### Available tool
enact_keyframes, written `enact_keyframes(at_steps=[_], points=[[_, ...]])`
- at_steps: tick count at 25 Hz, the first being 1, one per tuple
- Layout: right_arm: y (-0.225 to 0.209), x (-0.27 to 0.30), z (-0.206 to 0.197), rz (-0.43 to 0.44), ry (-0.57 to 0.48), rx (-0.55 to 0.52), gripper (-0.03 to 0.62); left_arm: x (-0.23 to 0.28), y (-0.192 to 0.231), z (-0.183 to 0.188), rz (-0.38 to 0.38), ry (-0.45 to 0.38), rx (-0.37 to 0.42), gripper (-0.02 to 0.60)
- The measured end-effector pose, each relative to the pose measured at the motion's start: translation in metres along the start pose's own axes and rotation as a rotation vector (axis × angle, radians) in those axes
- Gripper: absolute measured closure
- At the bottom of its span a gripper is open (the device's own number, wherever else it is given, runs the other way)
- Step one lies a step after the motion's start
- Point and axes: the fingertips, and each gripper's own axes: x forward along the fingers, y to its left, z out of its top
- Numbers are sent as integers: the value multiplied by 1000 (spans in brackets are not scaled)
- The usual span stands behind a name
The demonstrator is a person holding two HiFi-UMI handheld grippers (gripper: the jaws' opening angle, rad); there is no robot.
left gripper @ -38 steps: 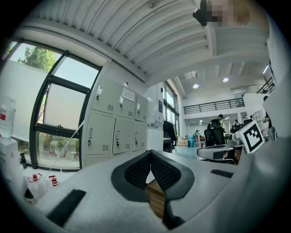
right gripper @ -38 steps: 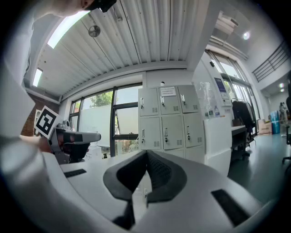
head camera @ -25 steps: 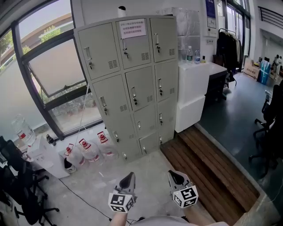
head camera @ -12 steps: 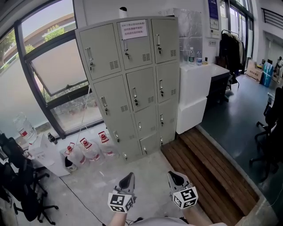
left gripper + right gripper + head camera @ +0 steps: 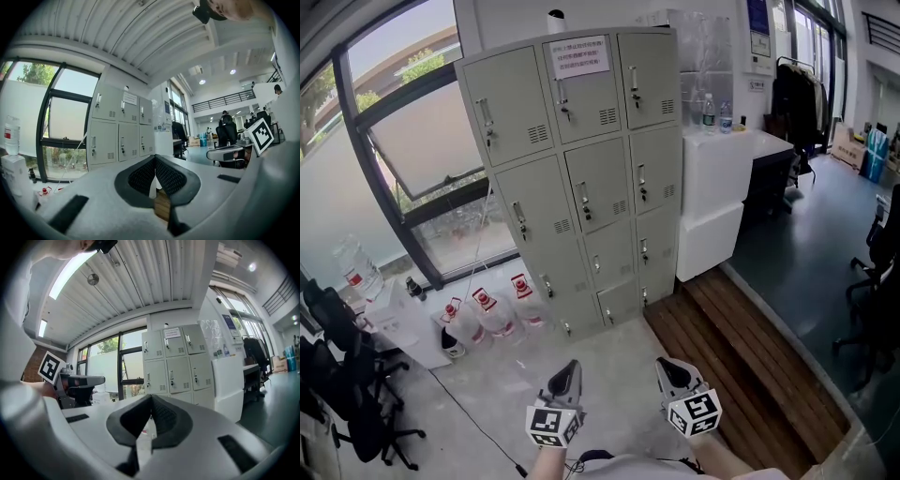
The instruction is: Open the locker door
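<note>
Office corner with a big window on the left, concrete floor. Grey locker [image 5: 581, 178] stood against the far wall with all doors closed, straight ahead and well apart from both grippers. Left gripper [image 5: 569, 373] and right gripper [image 5: 668, 372] hung low near the person's body, each with jaws pressed together on nothing. Water jugs [image 5: 492, 314] sat beside the locker's foot.
</note>
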Motion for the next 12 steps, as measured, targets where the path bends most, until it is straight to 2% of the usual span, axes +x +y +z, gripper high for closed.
enact_keyframes(at_steps=[7, 12], points=[[-27, 30, 0, -11, 4, 12, 582, 44, 9, -3, -18, 2, -10, 574], [-49, 79, -3, -31, 5, -2, 582, 91, 42, -9, -35, -8, -21, 574]])
